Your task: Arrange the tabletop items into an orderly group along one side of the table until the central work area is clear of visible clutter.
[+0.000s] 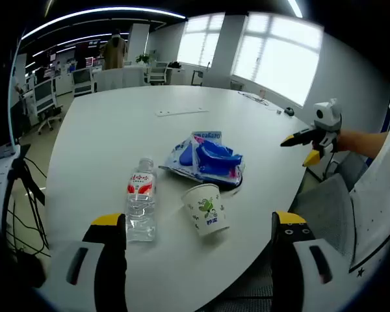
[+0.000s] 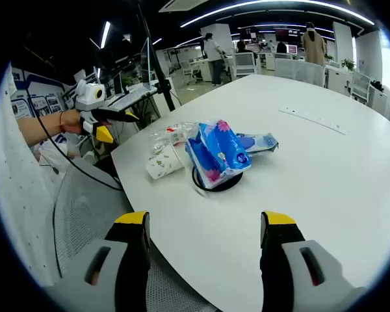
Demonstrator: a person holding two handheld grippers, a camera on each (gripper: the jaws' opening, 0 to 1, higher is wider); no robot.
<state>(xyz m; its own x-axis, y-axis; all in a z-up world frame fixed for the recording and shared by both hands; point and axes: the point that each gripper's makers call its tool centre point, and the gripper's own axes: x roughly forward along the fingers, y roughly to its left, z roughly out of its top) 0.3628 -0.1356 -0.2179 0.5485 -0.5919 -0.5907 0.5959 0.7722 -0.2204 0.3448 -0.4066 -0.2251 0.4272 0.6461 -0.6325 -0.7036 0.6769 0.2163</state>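
1. We find the right gripper [image 2: 205, 224] low in the right gripper view, its yellow-tipped jaws spread wide over the white round-edged table [image 2: 325, 169], holding nothing.
2. A blue plastic tissue pack [image 2: 218, 153] lies on a black round disc [image 2: 216, 183].
3. A white paper cup with green print [image 2: 164, 162] lies on its side beside a clear plastic water bottle with a red label [image 2: 172, 134].
4. The left gripper [image 2: 120, 117] hangs off the table's edge, jaws apparently close together.

Water bottle [image 2: 171, 133] mostly hidden behind paper cup [image 2: 164, 162]; cup print too small to read.
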